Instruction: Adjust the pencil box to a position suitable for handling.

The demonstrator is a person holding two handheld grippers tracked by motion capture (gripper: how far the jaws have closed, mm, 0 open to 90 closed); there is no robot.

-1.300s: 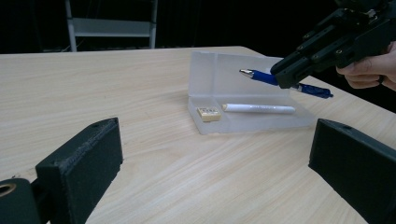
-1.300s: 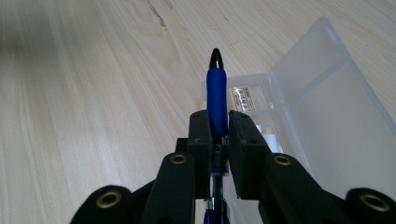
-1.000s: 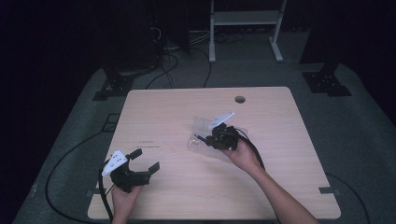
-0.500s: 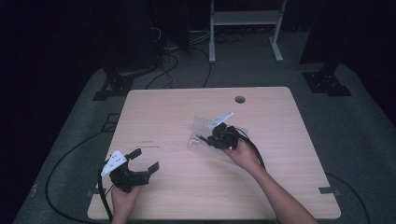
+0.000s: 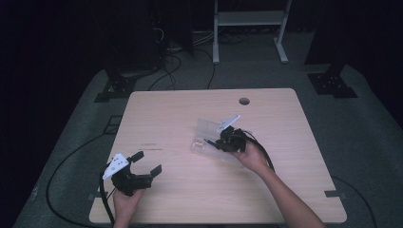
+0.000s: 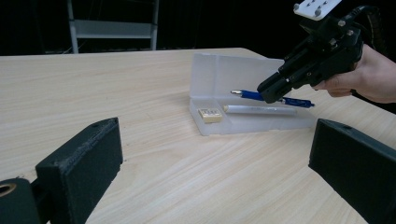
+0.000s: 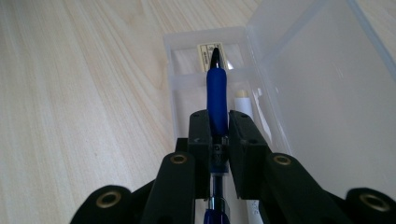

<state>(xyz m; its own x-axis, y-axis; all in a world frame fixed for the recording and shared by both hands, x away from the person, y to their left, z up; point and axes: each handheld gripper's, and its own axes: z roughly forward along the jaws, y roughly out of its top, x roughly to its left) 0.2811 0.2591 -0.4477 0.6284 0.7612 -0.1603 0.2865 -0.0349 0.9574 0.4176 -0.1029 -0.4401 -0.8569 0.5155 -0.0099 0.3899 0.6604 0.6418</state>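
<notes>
Right gripper view: the blue pen (image 7: 216, 100) is clamped between the jaws of the right tool (image 7: 217, 140), its tip pointing to twelve o'clock, straight along the tool's own line. Directly beneath it lies the open clear pencil case (image 7: 299, 79), whose tray runs along the same line, so pen and tray are seen to be nearly parallel. A white pen (image 7: 244, 109) already lies in the tray just at the blue pen's three o'clock side, and a small eraser (image 7: 211, 52) sits in the end compartment at twelve o'clock, past the tip.

In the left gripper view the blue pen (image 6: 271, 98) is held level above the tray, apart from the white pen (image 6: 259, 109) below it; the coming move is judged to be a short lowering into the free lane beside that pen, with no turn needed.

In the high view the case (image 5: 209, 135) lies near the middle of the worktop (image 5: 180, 109), with the right tool (image 5: 215, 142) over it. The left tool (image 5: 146, 162) is held well apart at about seven o'clock from the case, its jaws spread wide with nothing between them, so the right hand is plainly the nearer.
</notes>
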